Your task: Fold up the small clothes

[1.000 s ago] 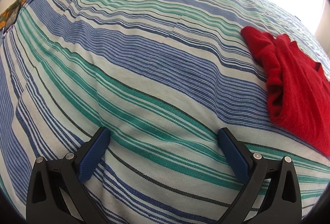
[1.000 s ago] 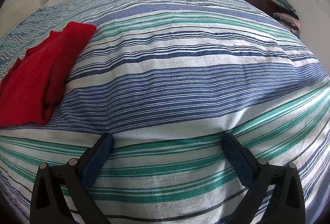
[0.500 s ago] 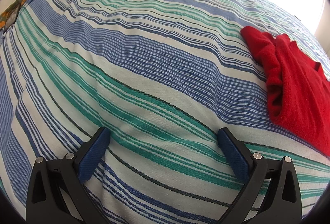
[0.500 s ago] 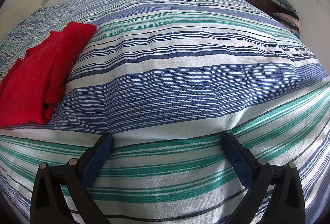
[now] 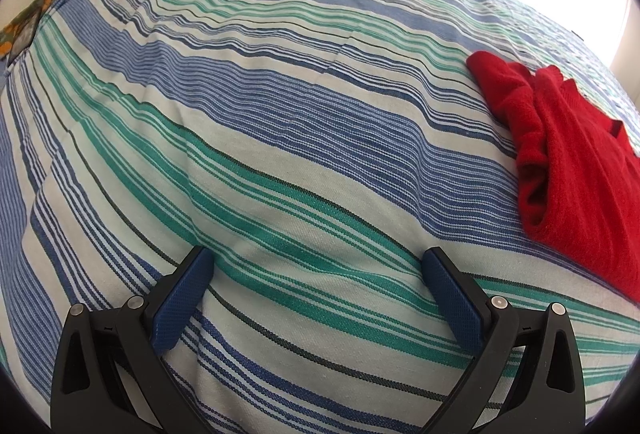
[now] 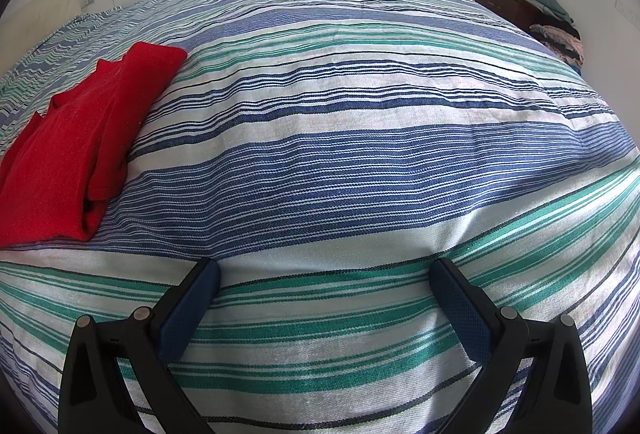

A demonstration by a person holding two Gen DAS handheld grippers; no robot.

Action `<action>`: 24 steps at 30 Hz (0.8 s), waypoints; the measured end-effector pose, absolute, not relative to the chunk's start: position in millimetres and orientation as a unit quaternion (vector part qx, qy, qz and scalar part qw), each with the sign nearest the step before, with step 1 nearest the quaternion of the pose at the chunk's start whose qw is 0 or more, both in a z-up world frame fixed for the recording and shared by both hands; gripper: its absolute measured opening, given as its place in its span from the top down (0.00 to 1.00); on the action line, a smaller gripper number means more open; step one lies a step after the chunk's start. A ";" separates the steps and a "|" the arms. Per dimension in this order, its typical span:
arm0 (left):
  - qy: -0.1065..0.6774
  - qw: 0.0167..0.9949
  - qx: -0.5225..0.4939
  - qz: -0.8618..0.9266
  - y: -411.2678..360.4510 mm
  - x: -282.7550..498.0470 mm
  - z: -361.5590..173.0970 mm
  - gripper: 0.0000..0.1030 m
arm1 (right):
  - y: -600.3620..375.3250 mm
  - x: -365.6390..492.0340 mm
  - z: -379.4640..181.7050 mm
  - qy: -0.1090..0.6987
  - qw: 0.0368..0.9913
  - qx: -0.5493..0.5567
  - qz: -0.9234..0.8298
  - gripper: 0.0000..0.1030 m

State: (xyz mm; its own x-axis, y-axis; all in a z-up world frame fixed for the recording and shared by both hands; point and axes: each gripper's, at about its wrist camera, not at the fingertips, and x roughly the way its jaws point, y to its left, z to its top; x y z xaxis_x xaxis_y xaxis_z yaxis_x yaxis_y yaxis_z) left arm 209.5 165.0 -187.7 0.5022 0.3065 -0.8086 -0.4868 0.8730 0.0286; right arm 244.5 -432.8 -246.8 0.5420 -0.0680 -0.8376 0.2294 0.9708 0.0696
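Risk is small now: left claw (image 5: pixel 316 294) and right claw (image 6: pixel 324 304) both stand wide apart and empty above the striped bed cover (image 6: pixel 360 162). The folded red knitted garment (image 5: pixel 568 170) lies between them, to the left claw's right; a careless grab there may pinch the cover or undo the fold.

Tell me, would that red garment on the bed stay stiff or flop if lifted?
The red garment would probably flop: it already lies in soft folds on the striped bedspread. Its fuzzy knit looks grippy rather than slippery. It seems light, barely denting the bedding.

Striped bedspread (image 6: pixel 340 162) lies bare around the folded red garment (image 6: pixel 76 154) (its sole obstacle).
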 end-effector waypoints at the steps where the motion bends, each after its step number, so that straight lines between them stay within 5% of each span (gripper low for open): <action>1: 0.443 0.860 -0.104 0.230 165.1 209.5 -187.9 0.00 | -432.8 244.5 -246.8 0.471 0.874 0.086 -0.085 0.00; 8: 0.446 0.859 -0.106 0.230 165.0 211.3 -188.1 0.00 | -432.9 244.5 -246.9 0.471 0.874 0.086 -0.085 0.00; 12: 0.520 0.823 -0.150 0.172 169.2 223.6 -166.0 0.03 | -433.1 243.8 -247.0 0.470 0.874 0.088 -0.084 0.00; 17: 0.414 0.872 -0.254 -0.058 151.1 235.5 -92.3 0.01 | -440.0 245.0 -247.1 0.469 0.874 0.108 -0.067 0.00; 21: 0.500 0.839 -0.210 -0.042 131.1 309.9 -129.7 0.02 | -457.7 232.7 -244.5 0.436 0.883 0.170 -0.039 0.00; 22: 0.534 0.815 -0.224 -0.015 134.1 324.5 -152.4 0.06 | -459.6 230.9 -243.5 0.432 0.883 0.179 -0.035 0.00; 24: 0.564 0.783 -0.263 0.009 138.3 334.0 -173.2 0.32 | -461.0 229.9 -243.2 0.428 0.884 0.188 -0.030 0.00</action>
